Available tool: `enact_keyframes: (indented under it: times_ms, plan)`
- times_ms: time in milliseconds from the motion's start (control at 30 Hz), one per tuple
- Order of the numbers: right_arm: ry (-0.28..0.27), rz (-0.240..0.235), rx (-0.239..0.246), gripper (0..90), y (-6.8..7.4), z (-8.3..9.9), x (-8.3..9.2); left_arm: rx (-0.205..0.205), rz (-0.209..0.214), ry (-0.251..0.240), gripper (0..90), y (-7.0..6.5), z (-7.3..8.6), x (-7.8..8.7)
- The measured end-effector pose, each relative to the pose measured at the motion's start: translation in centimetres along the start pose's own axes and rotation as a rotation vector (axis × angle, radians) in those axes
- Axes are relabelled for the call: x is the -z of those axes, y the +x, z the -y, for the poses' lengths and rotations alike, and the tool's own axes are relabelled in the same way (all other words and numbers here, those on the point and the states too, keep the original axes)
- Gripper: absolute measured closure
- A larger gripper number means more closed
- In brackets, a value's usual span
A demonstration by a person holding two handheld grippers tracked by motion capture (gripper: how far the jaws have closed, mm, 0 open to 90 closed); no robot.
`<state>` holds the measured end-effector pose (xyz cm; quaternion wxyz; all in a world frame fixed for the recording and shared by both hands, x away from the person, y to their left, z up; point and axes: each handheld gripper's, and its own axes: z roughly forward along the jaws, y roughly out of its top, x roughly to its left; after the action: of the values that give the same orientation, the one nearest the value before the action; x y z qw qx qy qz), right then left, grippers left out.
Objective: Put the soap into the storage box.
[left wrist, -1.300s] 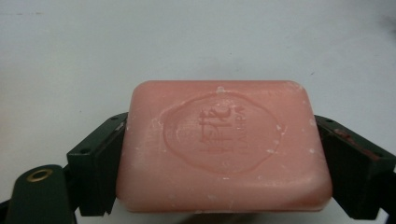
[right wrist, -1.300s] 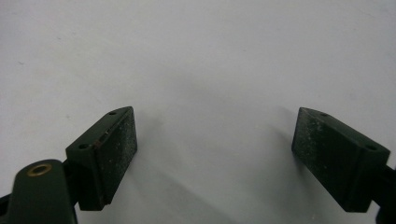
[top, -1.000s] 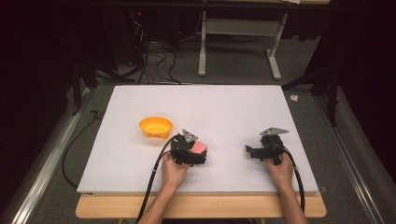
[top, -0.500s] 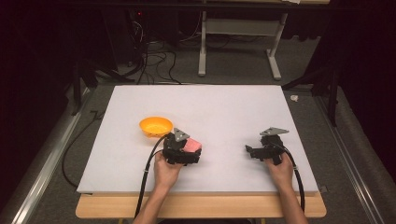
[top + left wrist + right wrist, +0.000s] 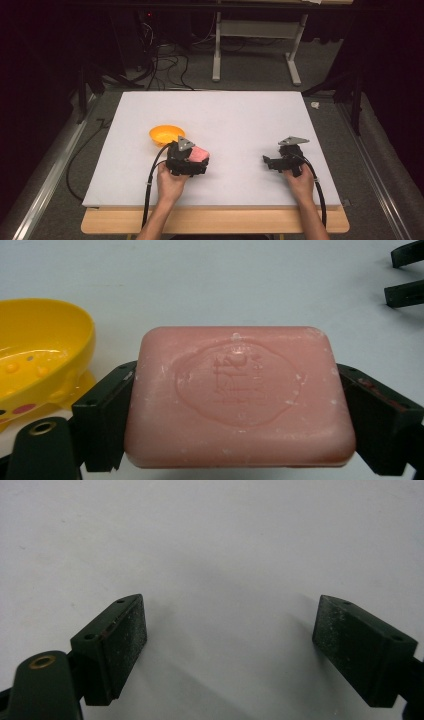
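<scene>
- Left gripper (image 5: 192, 161): held in the left hand (image 5: 170, 182) at 7 o'clock on the table; jaws point toward 3 o'clock, clamped on a load.
- Right gripper (image 5: 267, 162): held in the right hand (image 5: 300, 182) at 5 o'clock; jaws point toward 9 o'clock, spread wide, nothing between them.

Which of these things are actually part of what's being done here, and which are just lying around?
In use:
- pink soap bar, clamped in the left gripper
- yellow soap dish, right beside it
- white table

Just around:
- right gripper, open, holding nothing
- cables on the floor
- white stand behind the table
</scene>
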<state>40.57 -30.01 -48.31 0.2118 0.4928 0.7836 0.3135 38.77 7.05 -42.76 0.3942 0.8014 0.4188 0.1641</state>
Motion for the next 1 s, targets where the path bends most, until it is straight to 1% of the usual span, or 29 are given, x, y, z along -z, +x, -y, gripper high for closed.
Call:
enact_keyframes:
  times_ms: [300,400,633,667,767,800,933,967,1000]
  plan:
    - [0.000,0.000,0.000,14.8,0.0,0.0,0.0,0.014,-0.006,-0.013,13.8,0.8,0.1,1.1]
    - [-0.002,0.002,0.002,14.8,0.0,0.0,0.0,0.024,-0.007,-0.023,13.7,1.2,0.0,1.6]
    - [0.000,0.000,0.000,14.8,0.0,0.0,0.0,0.035,-0.022,-0.037,13.8,1.8,0.0,2.5]
    - [-0.004,0.002,0.001,14.8,0.0,0.0,0.0,0.041,-0.029,-0.045,13.7,2.1,0.0,2.7]
    - [-0.002,0.002,0.001,14.8,0.0,0.0,0.0,0.047,-0.032,-0.046,13.8,2.5,0.0,3.0]
    - [-0.002,0.002,0.001,14.8,0.0,0.0,0.0,0.063,-0.037,-0.053,13.7,2.8,-0.1,3.2]
    - [-0.002,0.002,0.001,14.8,0.0,0.0,0.0,0.084,-0.029,-0.064,13.8,3.2,-0.4,3.5]
    - [-0.002,0.002,0.001,14.8,0.0,0.0,0.0,0.084,-0.029,-0.064,13.8,3.2,-0.4,3.5]
    - [-0.002,0.002,0.002,14.8,0.0,0.0,0.0,0.091,-0.033,-0.069,13.8,3.5,-0.6,3.6]
